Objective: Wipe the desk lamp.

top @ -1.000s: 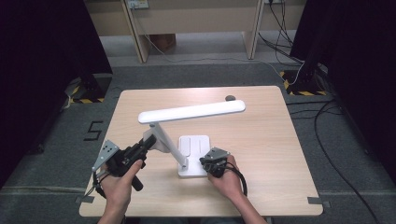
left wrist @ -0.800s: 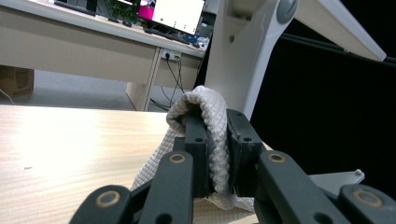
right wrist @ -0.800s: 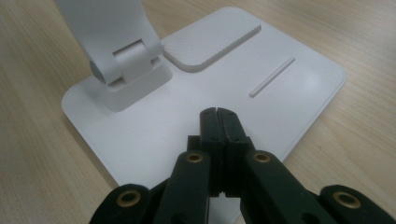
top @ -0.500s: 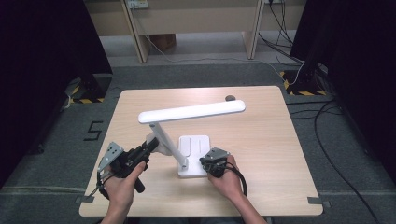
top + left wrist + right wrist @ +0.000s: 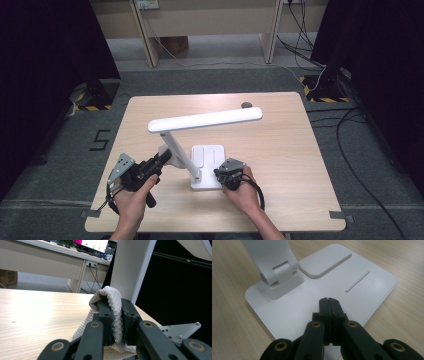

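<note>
A white desk lamp (image 5: 200, 145) stands on a pale wooden table (image 5: 300, 165), toward the person's side of it. Its flat square base (image 5: 367, 297) lies on the wood, a slanted arm (image 5: 180, 152) rises from a hinge (image 5: 278, 275) at the base's near left corner, and a long thin light bar (image 5: 205, 120) runs level across the top.

The left gripper (image 5: 115, 315) holds a folded white cloth (image 5: 106, 302) with a quilted diamond weave, pinched tight between its black jaws. In the high view this gripper (image 5: 162, 161) sits just beside the lower part of the lamp arm; whether the cloth touches it is hard to tell. The cloth looks soft, light and floppy, so it is best gripped through a fold, as now, with a pad of fabric left beyond the jaw tips for wiping.

The right gripper (image 5: 328, 306) has its jaws fully closed on nothing, tips resting on or just above the near edge of the base, seemingly to steady it. The lamp looks like smooth, stiff, slippery plastic. Its base is probably weighted, but the long bar makes it top-heavy and the hinge may give under a push, so pressing down on the base seems the safest hold.

No container is on the table. A small dark object (image 5: 246, 105) lies near the far edge, well apart from the lamp.
</note>
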Action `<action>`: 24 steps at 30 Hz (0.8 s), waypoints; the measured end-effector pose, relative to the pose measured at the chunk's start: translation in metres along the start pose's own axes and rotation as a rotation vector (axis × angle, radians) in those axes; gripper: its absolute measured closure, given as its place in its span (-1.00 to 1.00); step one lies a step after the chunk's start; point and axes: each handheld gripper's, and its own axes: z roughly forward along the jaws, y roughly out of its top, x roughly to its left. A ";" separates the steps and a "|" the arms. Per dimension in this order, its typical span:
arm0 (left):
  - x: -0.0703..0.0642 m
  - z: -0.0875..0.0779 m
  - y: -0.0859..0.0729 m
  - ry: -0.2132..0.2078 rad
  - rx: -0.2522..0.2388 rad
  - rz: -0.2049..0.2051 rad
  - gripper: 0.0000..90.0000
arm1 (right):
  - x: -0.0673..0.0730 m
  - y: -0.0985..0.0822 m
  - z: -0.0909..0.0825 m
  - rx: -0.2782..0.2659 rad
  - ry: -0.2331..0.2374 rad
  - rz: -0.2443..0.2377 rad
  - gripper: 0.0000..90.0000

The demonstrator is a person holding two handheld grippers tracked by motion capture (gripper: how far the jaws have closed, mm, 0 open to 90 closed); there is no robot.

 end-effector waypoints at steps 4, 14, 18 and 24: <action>0.001 0.001 -0.003 0.001 0.010 -0.002 0.78 | 0.000 0.000 0.000 0.001 0.001 0.002 1.00; 0.003 0.005 -0.010 0.002 0.029 -0.013 0.78 | 0.000 0.000 0.000 0.001 0.000 0.000 1.00; 0.004 0.006 -0.013 0.003 0.038 -0.013 0.78 | 0.000 0.000 0.000 0.001 0.001 0.001 1.00; 0.006 0.008 -0.018 0.001 0.052 -0.013 0.78 | 0.000 0.000 0.000 0.001 -0.002 -0.001 1.00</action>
